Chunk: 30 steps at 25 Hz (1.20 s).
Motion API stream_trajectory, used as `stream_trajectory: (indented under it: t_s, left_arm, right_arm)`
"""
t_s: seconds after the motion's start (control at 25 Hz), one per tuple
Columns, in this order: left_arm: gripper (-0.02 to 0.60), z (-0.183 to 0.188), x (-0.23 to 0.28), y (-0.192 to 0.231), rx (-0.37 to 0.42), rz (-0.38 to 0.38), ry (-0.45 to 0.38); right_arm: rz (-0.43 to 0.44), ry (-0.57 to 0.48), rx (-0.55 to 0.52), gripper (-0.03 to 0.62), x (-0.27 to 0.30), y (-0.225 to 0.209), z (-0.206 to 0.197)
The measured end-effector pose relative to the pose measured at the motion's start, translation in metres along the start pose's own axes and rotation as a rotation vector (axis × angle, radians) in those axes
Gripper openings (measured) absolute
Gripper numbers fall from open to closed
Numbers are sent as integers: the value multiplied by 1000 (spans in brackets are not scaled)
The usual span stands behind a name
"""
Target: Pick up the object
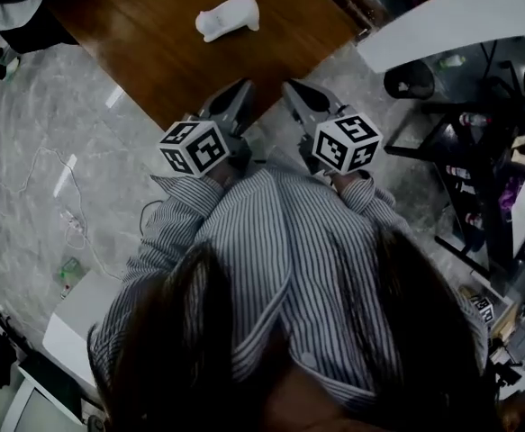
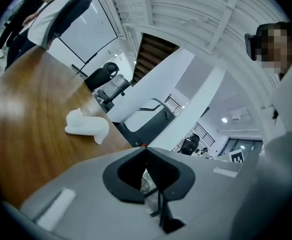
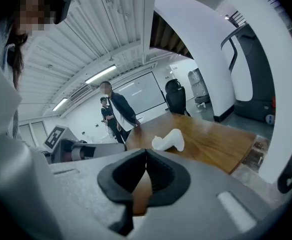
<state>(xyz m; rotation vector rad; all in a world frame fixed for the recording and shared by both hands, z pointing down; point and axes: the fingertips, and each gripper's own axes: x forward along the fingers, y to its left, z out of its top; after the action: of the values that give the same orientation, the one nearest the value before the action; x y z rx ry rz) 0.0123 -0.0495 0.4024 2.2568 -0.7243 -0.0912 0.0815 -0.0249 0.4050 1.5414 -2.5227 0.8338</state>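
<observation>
On the wooden table (image 1: pixel 145 52), well ahead of both grippers, lay the white moulded figure (image 1: pixel 228 16), with no container beside it. It looked light, rigid and smooth, hence probably slippery; its narrower middle seemed the best place to grip. The left gripper (image 1: pixel 241 90) and right gripper (image 1: pixel 294 88) were both clenched and empty, near the table's edge.

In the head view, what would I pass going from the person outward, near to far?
Near to far: striped shirt → left gripper and right gripper, side by side → wooden table → white object.
</observation>
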Motion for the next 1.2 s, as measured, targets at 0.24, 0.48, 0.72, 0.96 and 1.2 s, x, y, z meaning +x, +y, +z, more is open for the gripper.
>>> stream_trajectory:
  t_s: [0.24, 0.48, 0.72, 0.96, 1.2]
  left_arm:
    - [2, 26, 23, 35, -74, 21, -19]
    - [2, 34, 32, 65, -127, 86, -42]
    - [2, 31, 37, 84, -152, 164, -40]
    - [19, 40, 37, 108, -166, 227, -33]
    - [67, 47, 44, 133, -184, 278, -31]
  right_arm:
    - [23, 51, 28, 2, 52, -23, 22]
    - [68, 101, 34, 3, 81, -34, 29]
    - [117, 161, 42, 4, 101, -44, 29]
    - [153, 223, 51, 20, 128, -46, 34]
    - [153, 246, 63, 44, 151, -63, 47]
